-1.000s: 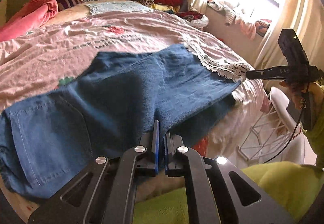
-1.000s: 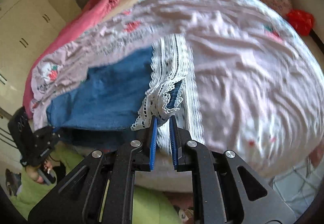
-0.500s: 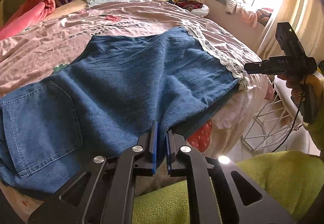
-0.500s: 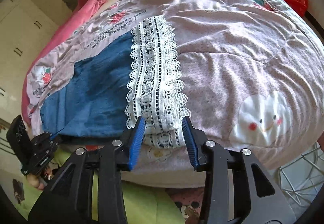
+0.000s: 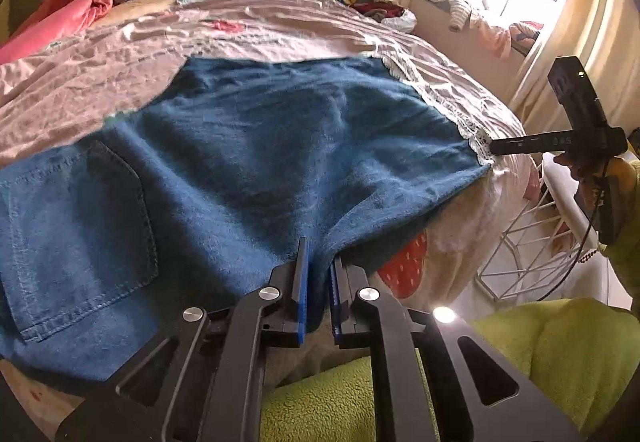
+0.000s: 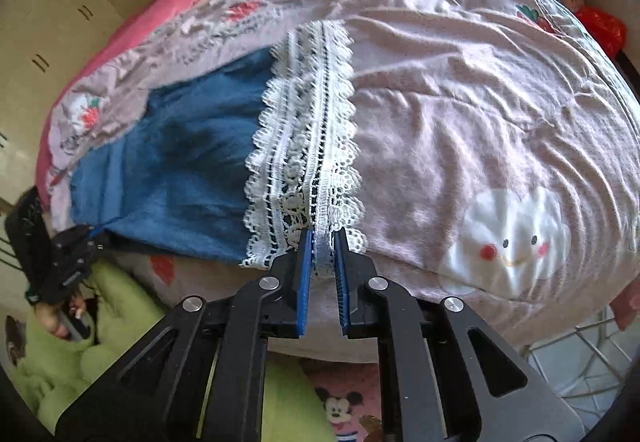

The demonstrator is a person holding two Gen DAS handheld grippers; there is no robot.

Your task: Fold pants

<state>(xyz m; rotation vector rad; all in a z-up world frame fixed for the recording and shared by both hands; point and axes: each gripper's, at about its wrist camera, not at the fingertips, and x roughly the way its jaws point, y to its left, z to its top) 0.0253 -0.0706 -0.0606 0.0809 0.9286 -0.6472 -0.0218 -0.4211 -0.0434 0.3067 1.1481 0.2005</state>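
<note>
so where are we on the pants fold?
Done: the denim pants lie spread flat on the pink bedspread, back pocket up. In hand: the left gripper is shut on the near denim edge, and the right gripper is closing on the lace hem between its pads. Left: no crosswise fold shows yet.

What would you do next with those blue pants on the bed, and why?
Probably lift both gripped edges and carry them across the bed. The left gripper pinches the pants at their near edge; the right gripper's jaws are closing on the lace hem.
</note>
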